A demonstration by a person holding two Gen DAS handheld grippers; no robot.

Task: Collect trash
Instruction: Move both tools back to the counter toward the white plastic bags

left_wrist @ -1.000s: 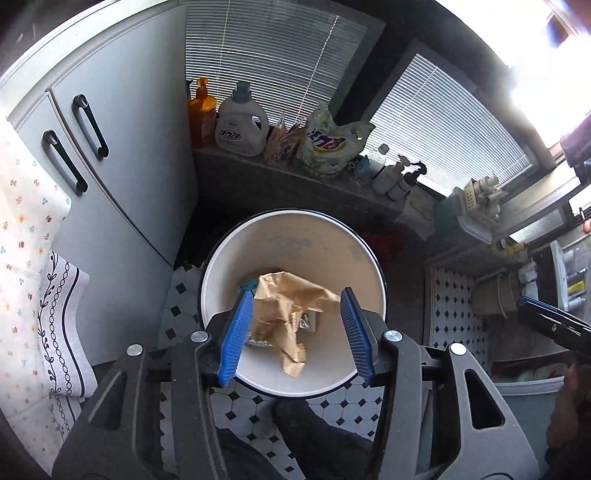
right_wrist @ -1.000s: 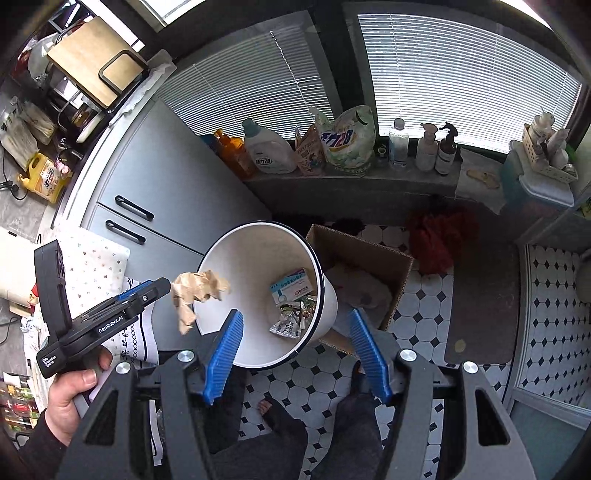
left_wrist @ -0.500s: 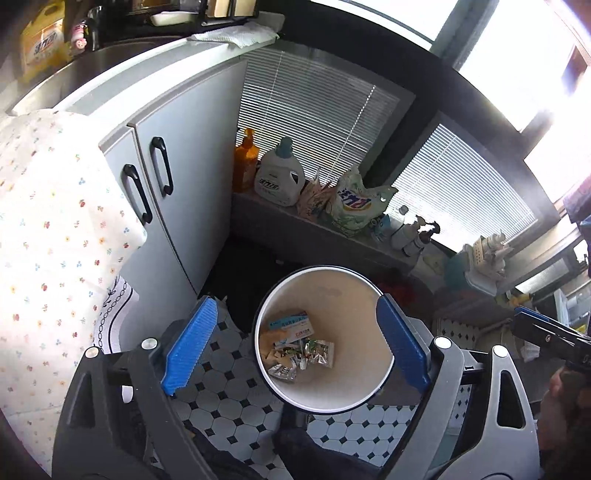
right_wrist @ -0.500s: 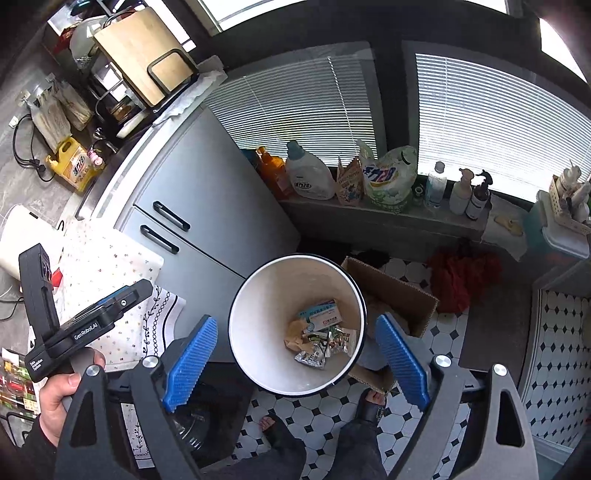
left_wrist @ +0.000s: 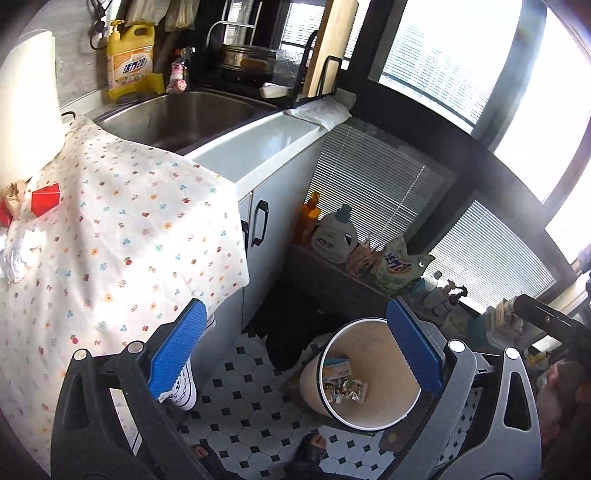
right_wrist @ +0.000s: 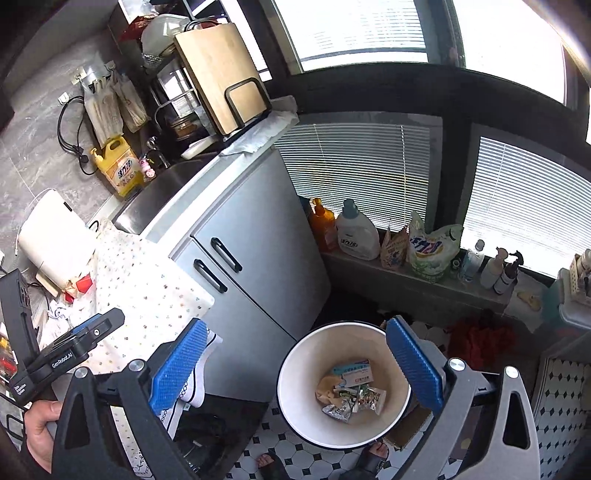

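- Both grippers, left gripper [left_wrist: 293,352] & right gripper [right_wrist: 295,363], were spread wide, empty.
- Bin [right_wrist: 295,360] on floor held wrappers [right_wrist: 351,397].
- Remaining scraps [left_wrist: 31,201] lay at worktop's left edge on floral cloth [left_wrist: 129,236]; best approach low w/ left, pinch the crumpled bulk, not cloth.

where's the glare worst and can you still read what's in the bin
Left wrist view: windows blown out white at upper right, edges bowed by the fisheye; trash bin contents small but sharp. Right wrist view: window overexposed at the top, bin evenly lit, wrappers and a small box clear.
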